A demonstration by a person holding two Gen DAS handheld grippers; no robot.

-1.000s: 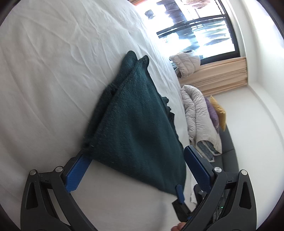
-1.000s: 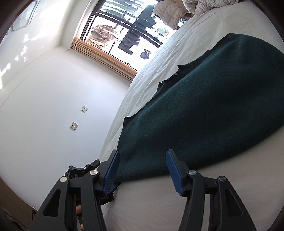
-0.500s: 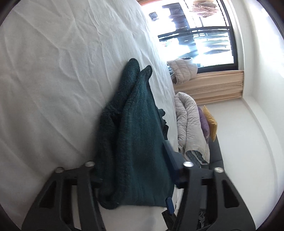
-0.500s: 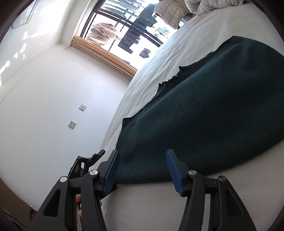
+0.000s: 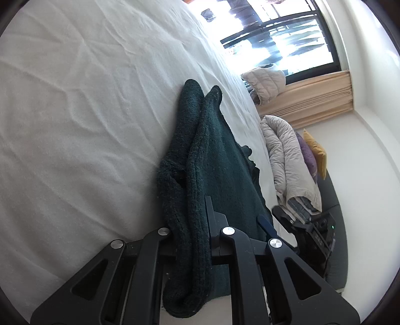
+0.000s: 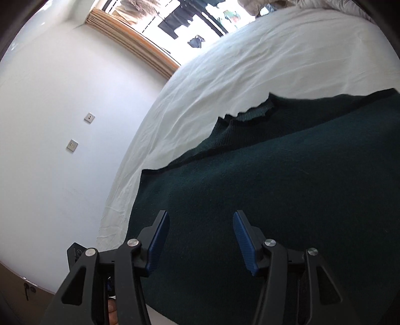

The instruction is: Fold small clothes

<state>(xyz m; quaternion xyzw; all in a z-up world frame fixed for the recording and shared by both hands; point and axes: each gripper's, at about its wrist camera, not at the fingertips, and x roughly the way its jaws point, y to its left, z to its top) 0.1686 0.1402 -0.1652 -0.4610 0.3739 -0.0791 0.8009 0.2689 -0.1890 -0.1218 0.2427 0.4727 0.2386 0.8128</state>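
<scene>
Sweater, dark green knit, lies on the bed, spread over the white sheet near its edge; in the right wrist view its broad body fills the lower frame, with a ragged hem or neckline edge toward the window. Change over the last second: in the left view the knit was a wide flat triangle spanning open tongs; it is now gathered into a narrow bunched column of folds running up from the left tongs, which have closed from wide to narrow and are clamped on the near edge of the cloth, the knit pressed between the fingers and hanging past them at the bottom. Right tongs are spread wide, holding nothing, and have moved in from the sweater's margin to sit over its body; whether the tips touch the cloth cannot be told. Reading: one edge secured, the other side not yet gripped, so the fold is only starting. Likely next need is a right-side pinch before lifting. Risk: thick loose knit may slide or bunch unevenly. Beyond the bed, a pale quilt and cushions.
</scene>
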